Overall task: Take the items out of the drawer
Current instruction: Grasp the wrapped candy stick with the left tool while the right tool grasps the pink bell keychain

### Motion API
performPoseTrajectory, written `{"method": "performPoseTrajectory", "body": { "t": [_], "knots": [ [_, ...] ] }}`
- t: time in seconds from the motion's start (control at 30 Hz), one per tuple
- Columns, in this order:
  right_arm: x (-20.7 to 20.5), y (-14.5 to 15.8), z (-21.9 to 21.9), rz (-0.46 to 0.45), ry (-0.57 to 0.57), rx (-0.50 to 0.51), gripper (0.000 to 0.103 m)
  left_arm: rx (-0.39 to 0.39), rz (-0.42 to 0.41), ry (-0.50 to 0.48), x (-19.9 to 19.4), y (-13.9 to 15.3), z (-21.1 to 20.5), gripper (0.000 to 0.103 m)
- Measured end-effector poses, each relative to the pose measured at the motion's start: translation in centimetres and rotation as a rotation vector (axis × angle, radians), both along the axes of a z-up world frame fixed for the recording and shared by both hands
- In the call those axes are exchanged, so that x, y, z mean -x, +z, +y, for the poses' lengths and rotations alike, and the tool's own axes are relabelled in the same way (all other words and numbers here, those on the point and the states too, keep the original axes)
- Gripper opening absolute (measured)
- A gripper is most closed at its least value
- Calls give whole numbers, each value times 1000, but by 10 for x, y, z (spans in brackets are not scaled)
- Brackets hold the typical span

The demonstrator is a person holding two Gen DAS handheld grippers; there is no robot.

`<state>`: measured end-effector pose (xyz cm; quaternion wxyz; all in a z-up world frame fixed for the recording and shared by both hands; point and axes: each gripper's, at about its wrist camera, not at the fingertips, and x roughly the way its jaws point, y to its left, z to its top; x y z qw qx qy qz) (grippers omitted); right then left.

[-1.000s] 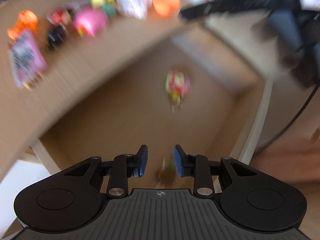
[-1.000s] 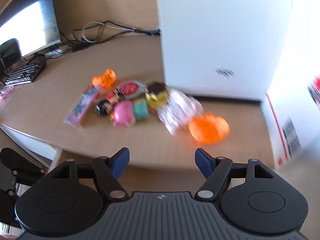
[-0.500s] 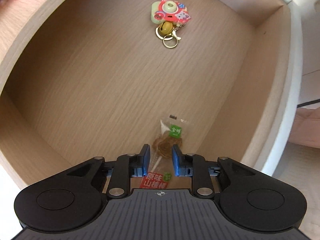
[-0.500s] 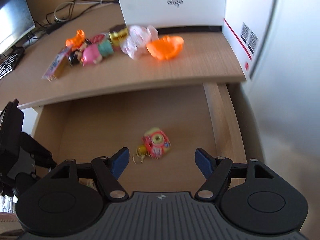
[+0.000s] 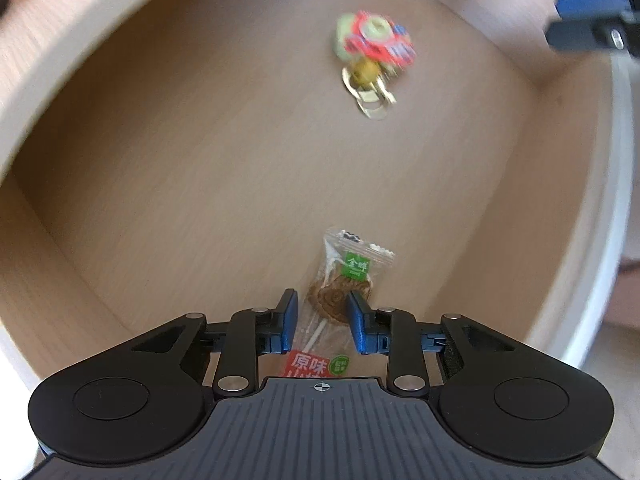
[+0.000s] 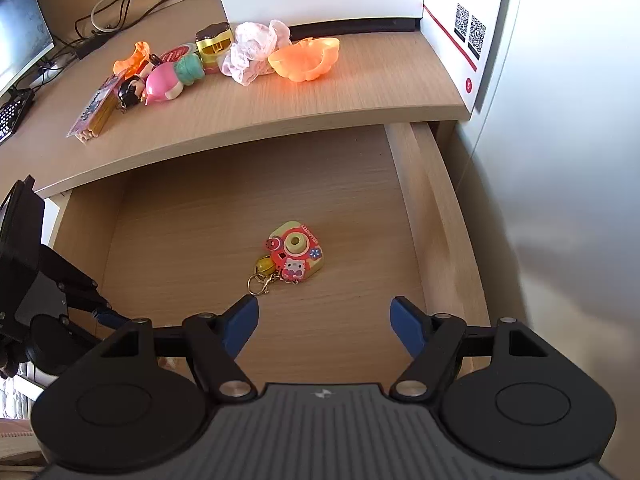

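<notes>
We've got the left gripper (image 5: 319, 320) down low in the drawer (image 5: 168, 184), its blue pads parted just enough to straddle the wrapped lollipop (image 5: 338, 294); whether they are touching the wrapper yet we can't tell, and nothing looks pinched. The lollipop lies near the drawer's front edge, its long axis running straight along the fingers, stick toward us, sealed end pointing to the back, so the jaws would close across its narrow width. That's the relation that matters: candy dead ahead, in line, the left tool clearly the nearer one. Over on the other side, the right gripper (image 6: 324, 322) hangs above the drawer with its jaws spread wide and empty. Ahead of it, about mid-floor, sits the toy camera keychain (image 6: 295, 251), ring and clasp trailing toward the front-left. Up on the desk top (image 6: 360, 92), a cluster of small toys (image 6: 172, 76) is gathered toward the back.
</notes>
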<state>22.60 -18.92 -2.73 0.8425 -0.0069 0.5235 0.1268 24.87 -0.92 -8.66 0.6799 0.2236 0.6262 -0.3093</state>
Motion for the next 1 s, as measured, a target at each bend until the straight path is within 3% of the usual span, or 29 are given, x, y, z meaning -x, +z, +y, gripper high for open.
{"method": "performPoseTrajectory", "body": {
  "t": [0.1,0.2,0.27,0.4,0.63,0.73,0.77,0.87,1.0],
  "knots": [
    [-3,-1,3,1,5,-1,73,11,-142,74,-20,10,-2,22],
    [-6,1,6,-7,15,-1,73,115,-116,154,-38,24,3,24],
    [-9,3,7,-15,25,0,73,107,-105,161,-39,25,4,25],
    [-16,0,6,-15,24,11,74,110,-206,137,-11,24,5,25],
    [-27,-6,11,-10,76,19,74,106,-242,175,-20,5,6,26],
    [-32,-10,19,-16,113,34,74,131,-264,169,-18,3,8,38],
    [-35,-12,22,-18,125,44,75,126,-264,161,-18,0,6,45],
    [-44,-20,35,-29,166,82,75,106,-268,130,-17,-9,-3,54],
    [-65,-38,52,-31,211,148,75,129,-266,142,-20,-7,-3,56]
  ]
}}
